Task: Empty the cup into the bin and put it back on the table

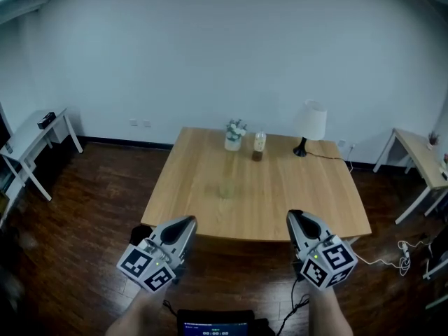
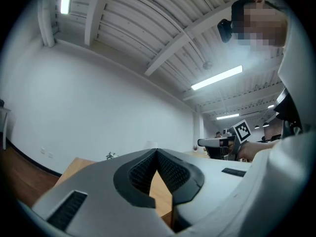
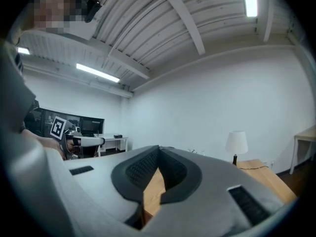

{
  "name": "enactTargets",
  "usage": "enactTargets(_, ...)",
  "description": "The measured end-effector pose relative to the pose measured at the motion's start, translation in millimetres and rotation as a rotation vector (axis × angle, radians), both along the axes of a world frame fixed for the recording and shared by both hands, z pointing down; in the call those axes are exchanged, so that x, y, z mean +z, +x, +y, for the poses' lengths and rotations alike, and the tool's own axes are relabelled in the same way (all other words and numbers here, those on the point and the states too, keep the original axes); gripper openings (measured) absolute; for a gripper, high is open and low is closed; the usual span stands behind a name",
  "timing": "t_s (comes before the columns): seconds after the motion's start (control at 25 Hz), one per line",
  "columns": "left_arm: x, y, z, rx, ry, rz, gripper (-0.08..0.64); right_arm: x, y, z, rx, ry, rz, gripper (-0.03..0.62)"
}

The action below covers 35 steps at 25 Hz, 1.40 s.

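The left gripper (image 1: pixel 189 221) hangs at 7 o'clock in the head view, its tips at the near edge of the table (image 1: pixel 280 187). Its jaws are pressed together at the tips. Its own view shows nothing between them, only a wedge of wooden tabletop behind. The right gripper (image 1: pixel 295 215) hangs at 5 o'clock, also at the near edge. Its jaws likewise meet tip to tip and are empty. Both point toward 12 o'clock and are well apart from each other.

The cup (image 1: pixel 259 146) is clear, with something brown in its bottom. It stands upright near the table's far edge, at about 12 o'clock from the table's middle and well away from both grippers. A small vase (image 1: pixel 234 136) of flowers stands just beside it, at its 9 o'clock. A lamp (image 1: pixel 311 126) with a white shade stands at the cup's 3 o'clock, near the far right corner.

A white side table (image 1: pixel 31 137) stands against the wall at 9 o'clock, and a light desk (image 1: pixel 418 156) at 3 o'clock. A white cable (image 1: pixel 404 254) lies on the dark wood floor (image 1: pixel 91 201) at 4 o'clock.

In the left gripper view, the right gripper shows at 3 o'clock with its marker cube facing the camera.
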State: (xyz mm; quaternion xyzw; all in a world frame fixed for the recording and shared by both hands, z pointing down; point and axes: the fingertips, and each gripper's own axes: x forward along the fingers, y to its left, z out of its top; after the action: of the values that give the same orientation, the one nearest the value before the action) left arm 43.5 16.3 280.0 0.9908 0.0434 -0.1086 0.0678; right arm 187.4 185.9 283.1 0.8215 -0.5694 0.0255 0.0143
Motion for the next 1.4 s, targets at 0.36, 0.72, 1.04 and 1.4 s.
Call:
enactTargets(0.36, 16, 37, -45, -0.028, -0.020, -0.030, 0.000, 7, 44, -52, -0.032, -0.015, -0.011, 0.000)
enactTargets(0.72, 11, 89, -82, -0.093, -0.006, -0.038, 0.000, 10, 101, -99, -0.101, -0.005, -0.030, 0.000)
enactTargets(1.04, 3, 136, -93, -0.117, 0.027, -0.038, 0.000, 2, 143, -133, -0.174, 0.019, -0.030, 0.000)
enactTargets(1.4, -4, 161, -126, -0.170, 0.048, -0.052, 0.000, -3, 163, -178, -0.235, 0.038, -0.034, 0.000)
